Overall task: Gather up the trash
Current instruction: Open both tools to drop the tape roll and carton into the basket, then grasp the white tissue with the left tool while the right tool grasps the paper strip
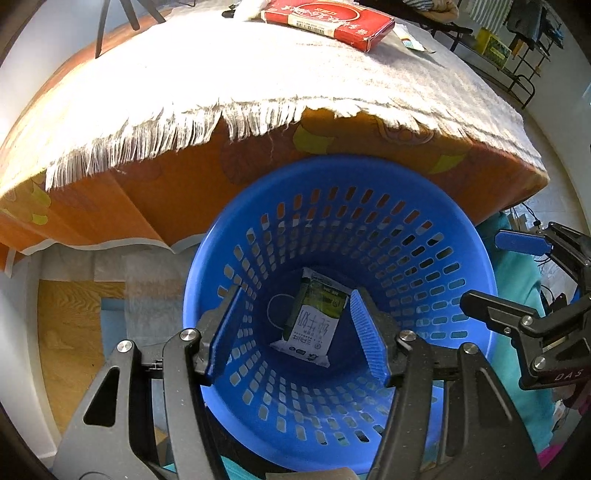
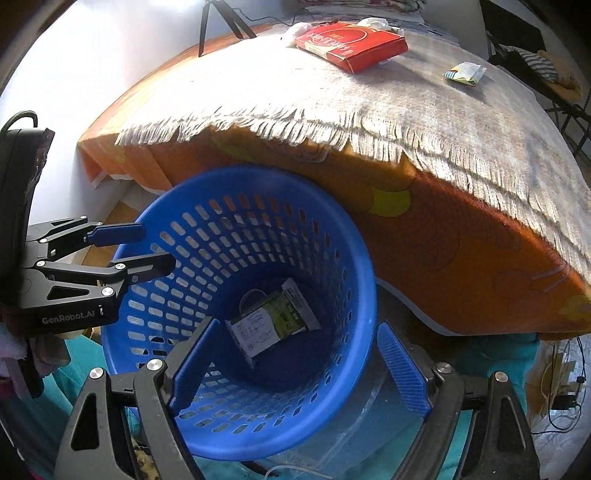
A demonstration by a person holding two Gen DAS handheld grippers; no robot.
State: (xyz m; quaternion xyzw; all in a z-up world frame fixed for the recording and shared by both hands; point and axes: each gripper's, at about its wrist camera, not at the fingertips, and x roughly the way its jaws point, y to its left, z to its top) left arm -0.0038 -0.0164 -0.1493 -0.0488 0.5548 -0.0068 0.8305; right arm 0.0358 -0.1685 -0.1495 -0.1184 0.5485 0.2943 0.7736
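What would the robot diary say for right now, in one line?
left gripper: open, empty, over blue basket | right gripper: open, empty | milk carton: in basket | red box, wrapper: on table

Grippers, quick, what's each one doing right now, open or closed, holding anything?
Left gripper: open, holding nothing, above the blue basket.
Right gripper: open, holding nothing, also over the basket.

You see a fringed grey cloth (image 2: 424, 110) over the orange floral tablecloth (image 2: 424, 236), and a black tripod (image 2: 218, 18) stands behind the table.
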